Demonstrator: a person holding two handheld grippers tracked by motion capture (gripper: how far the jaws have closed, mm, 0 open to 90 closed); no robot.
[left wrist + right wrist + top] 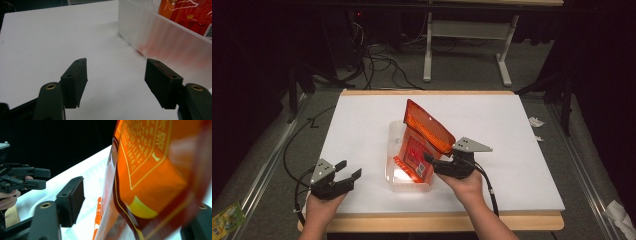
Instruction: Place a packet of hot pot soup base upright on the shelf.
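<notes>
Orange-red glossy foil snack pouch [424, 137] stood on end in the clear, frosted plastic rectangular bin [393, 145] at mid-table, bottom edge down inside, top leaning up and away past the far rim. My read: the placing step was mostly done, since the pouch was in the bin, but it wasn't lying flat; its upper half still stuck out above the walls. What was left, as I judge it, was to let it settle or push it down, then pull your hand clear.

Your right gripper [439, 162] sat at the bin's right side, against the pouch's lower right edge. In the right gripper view the pouch [155, 175] hung between the jaws, but the left pad stood clear of it with a visible gap, so I'd call that grip released, not clamped. The far pad was hidden behind the foil; can't tell whether it touched.

Your left gripper [343, 179] rested on the table, well left of the bin, jaws spread, nothing between them; its own view showed bare white surface and the bin wall [160, 35] ahead to the right.

Surface was a white board [362, 125] on a wood-edged table. Around it: grey floor with loose black cables [382, 62], a white-legged desk frame [467, 45] behind, dark room. A small green packet [227, 217] lay on the floor at bottom left.
</notes>
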